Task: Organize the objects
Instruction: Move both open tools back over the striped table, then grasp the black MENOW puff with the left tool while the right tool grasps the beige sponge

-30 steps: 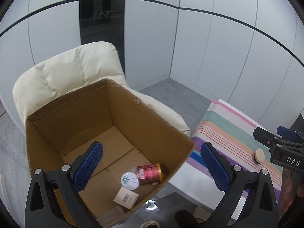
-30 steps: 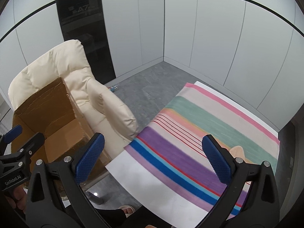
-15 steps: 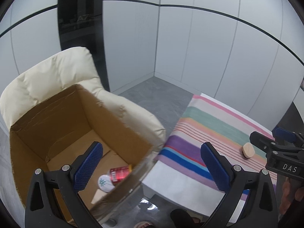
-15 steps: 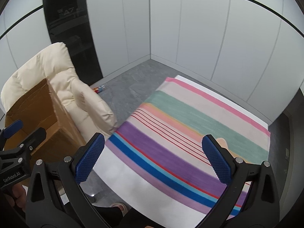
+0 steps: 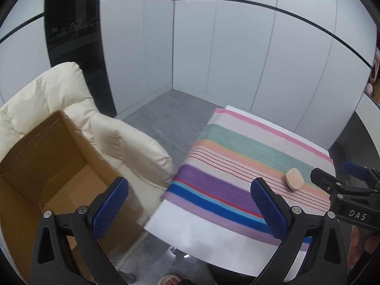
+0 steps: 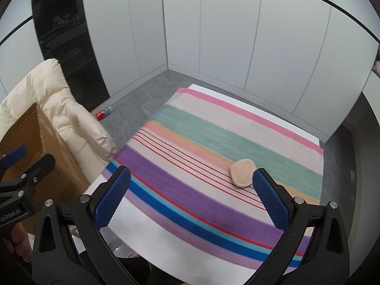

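A flat beige rounded object (image 6: 242, 172) lies on the striped cloth of the table (image 6: 213, 142), near its right side; it also shows in the left wrist view (image 5: 294, 179). A brown cardboard box (image 5: 47, 171) stands open on a cream armchair (image 5: 106, 130) to the left; its contents are hidden now. My left gripper (image 5: 190, 209) is open and empty, above the gap between chair and table. My right gripper (image 6: 190, 197) is open and empty above the table, its right fingertip (image 6: 268, 194) just in front of the beige object.
The box's side (image 6: 47, 147) and the armchair (image 6: 71, 114) show at the left of the right wrist view. A small red item (image 6: 102, 114) lies on the grey floor behind the chair. White wall panels enclose the room.
Both grippers have swung right, away from the box and toward the table. The box's contents have left view and the beige object has come into the right wrist view.
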`<state>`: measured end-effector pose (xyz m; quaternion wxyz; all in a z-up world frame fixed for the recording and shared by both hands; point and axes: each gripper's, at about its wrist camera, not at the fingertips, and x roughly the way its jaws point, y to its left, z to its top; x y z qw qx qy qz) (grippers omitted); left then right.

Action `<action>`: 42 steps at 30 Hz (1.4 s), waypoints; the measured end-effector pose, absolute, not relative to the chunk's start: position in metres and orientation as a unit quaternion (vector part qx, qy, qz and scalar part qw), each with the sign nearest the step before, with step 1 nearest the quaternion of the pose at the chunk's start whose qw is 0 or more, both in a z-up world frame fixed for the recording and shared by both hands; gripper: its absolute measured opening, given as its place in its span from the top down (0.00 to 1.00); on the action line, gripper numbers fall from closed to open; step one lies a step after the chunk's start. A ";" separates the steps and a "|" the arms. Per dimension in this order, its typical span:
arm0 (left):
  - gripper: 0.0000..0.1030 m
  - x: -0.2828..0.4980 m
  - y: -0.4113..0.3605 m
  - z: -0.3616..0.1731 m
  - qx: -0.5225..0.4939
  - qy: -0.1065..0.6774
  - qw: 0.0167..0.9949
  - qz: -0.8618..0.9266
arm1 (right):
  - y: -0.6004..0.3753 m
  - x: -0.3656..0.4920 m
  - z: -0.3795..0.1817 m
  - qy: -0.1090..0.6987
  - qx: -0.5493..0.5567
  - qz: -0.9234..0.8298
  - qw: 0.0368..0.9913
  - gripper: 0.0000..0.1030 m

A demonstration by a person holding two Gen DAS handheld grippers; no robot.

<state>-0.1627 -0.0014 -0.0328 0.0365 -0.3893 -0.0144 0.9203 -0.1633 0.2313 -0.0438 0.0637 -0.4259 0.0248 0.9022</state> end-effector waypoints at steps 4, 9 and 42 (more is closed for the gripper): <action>0.00 -0.170 0.015 -0.038 -0.394 0.000 0.048 0.918 | 0.252 -0.160 -0.062 0.024 -0.437 0.896 0.076 0.00; 0.00 -0.187 0.042 -0.058 -0.401 0.041 0.072 0.912 | 0.284 -0.159 -0.098 0.033 -0.469 0.876 0.108 0.00; 0.00 -0.258 0.154 -0.196 -0.463 0.099 0.141 0.870 | 0.352 -0.234 -0.225 0.000 -0.482 0.873 0.067 0.32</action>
